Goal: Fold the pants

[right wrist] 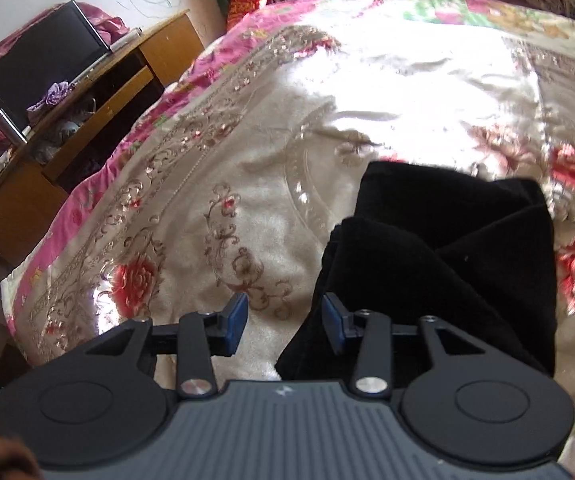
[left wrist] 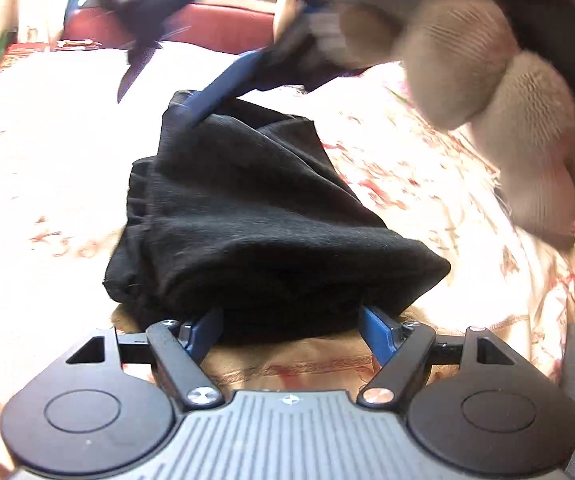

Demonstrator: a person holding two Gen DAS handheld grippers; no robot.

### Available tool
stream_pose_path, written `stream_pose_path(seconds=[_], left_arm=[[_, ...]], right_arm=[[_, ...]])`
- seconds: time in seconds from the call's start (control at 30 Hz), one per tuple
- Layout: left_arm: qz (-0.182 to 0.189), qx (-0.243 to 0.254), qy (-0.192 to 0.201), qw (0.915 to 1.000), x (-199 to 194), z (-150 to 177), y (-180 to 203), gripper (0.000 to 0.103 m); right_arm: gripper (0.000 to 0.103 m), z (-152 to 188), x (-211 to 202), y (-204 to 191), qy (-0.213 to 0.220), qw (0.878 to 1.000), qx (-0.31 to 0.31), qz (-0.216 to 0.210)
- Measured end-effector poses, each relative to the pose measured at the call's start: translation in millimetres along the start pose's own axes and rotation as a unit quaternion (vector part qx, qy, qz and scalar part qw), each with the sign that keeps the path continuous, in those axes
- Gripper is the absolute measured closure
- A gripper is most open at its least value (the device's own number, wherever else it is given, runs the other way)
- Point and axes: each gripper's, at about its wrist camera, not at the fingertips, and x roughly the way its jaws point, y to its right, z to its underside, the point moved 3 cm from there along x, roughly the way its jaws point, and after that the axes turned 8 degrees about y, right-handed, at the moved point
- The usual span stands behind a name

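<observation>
Left wrist view: left gripper (left wrist: 291, 322) has its blue fingers (left wrist: 207, 330) spread wide, w/ the near end of the folded black pants (left wrist: 247, 216) bulging over and between them; fingertips are hidden under the cloth, so can't tell if the pads press it or just sit alongside. Pants lie as a thick bundle on the floral bedspread (left wrist: 427, 184), running straight ahead of the fingers. At the far end of the bundle, the right gripper's blue finger (left wrist: 223, 88) pokes at the top edge of the cloth; blurred, contact unclear. Above right of the fingers, a hand in a grey knit glove (left wrist: 487, 80) fills the corner, also blurred. Red headboard (left wrist: 215, 24) beyond the bed. Right wrist view: right gripper (right wrist: 285, 318) fingers (right wrist: 235, 320) stand apart, partway open, nothing clamped; bare bedspread shows in the gap. Right-side finger sits against the edge of the black pants (right wrist: 447, 248), which spread ahead and to the right of it; left-side finger is over bare bedspread (right wrist: 247, 140). Far left of the fingers, past the bed edge, a wooden desk (right wrist: 99, 108) w/ a dark screen (right wrist: 43, 60) on top.
</observation>
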Motion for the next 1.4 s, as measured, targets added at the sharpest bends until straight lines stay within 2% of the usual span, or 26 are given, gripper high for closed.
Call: stream_pose_path(seconds=[0.1, 0.23, 0.37, 0.47, 0.53, 0.7, 0.77, 0.87, 1.0, 1.1, 1.13, 1.2, 1.23, 1.27, 1.3, 1.4], left_arm=[[-0.010, -0.005, 0.023, 0.9997, -13.3, -1.1, -1.3, 0.015], [-0.031, 0.003, 0.046, 0.9985, -27.7, -1.2, 2.4, 0.015], [-0.060, 0.011, 0.059, 0.9964, -45.7, -4.1, 0.5, 0.015], [-0.062, 0.004, 0.060, 0.9963, -38.5, -18.4, -27.7, 0.014], [-0.069, 0.003, 0.057, 0.9960, -34.0, -24.2, -33.4, 0.014], [-0.078, 0.012, 0.029, 0.9965, 1.3, -26.1, -28.9, 0.014], [-0.071, 0.015, 0.026, 0.9970, 3.5, -24.9, -27.8, 0.014], [-0.053, 0.011, 0.021, 0.9983, -2.9, -26.8, -34.1, 0.014], [-0.017, -0.015, 0.017, 0.9996, -9.5, -35.4, -46.8, 0.014], [-0.017, -0.012, 0.013, 0.9997, -4.4, -43.1, -48.8, 0.014], [-0.019, -0.006, 0.012, 0.9997, -2.1, -44.5, -48.2, 0.014], [-0.031, 0.009, 0.009, 0.9994, 5.3, -46.7, -46.6, 0.014], [-0.036, 0.014, 0.007, 0.9992, 8.6, -47.2, -45.9, 0.014], [-0.036, 0.016, 0.005, 0.9992, 11.5, -47.2, -45.7, 0.014], [-0.034, 0.014, 0.001, 0.9993, 14.1, -47.0, -45.9, 0.014], [-0.021, 0.008, -0.004, 0.9997, 19.5, -45.3, -45.8, 0.014]], right_arm=[[0.060, -8.4, -14.5, 23.4, 0.018, 0.999, -0.019, 0.033], [0.060, -10.5, -12.6, 56.0, 0.021, 0.992, -0.097, 0.082], [0.060, -7.8, -2.3, 74.0, 0.010, 0.992, -0.102, 0.072], [0.060, 2.6, 15.1, 71.3, -0.009, 0.988, -0.146, 0.049], [0.060, 12.6, 26.0, 65.6, -0.011, 0.975, -0.217, 0.054], [0.060, 10.8, 29.3, 65.0, -0.025, 0.948, -0.318, 0.022], [0.060, 4.0, 28.8, 68.9, -0.034, 0.935, -0.354, 0.002], [0.060, -5.8, 33.2, 74.5, -0.064, 0.910, -0.406, -0.055], [0.060, -0.4, 53.7, 76.9, -0.128, 0.869, -0.464, -0.112], [0.060, 8.8, 74.9, 78.7, -0.163, 0.829, -0.513, -0.153], [0.060, 8.3, 80.1, 79.0, -0.168, 0.828, -0.510, -0.159], [0.063, 6.1, 90.8, 82.0, -0.178, 0.847, -0.476, -0.155], [0.070, 8.0, 90.7, 82.2, -0.185, 0.851, -0.466, -0.157], [0.089, 10.2, 87.4, 81.9, -0.183, 0.855, -0.461, -0.151], [0.096, 10.8, 82.0, 82.3, -0.172, 0.863, -0.456, -0.135], [0.100, -2.4, 63.3, 98.1, -0.143, 0.900, -0.395, -0.112]])
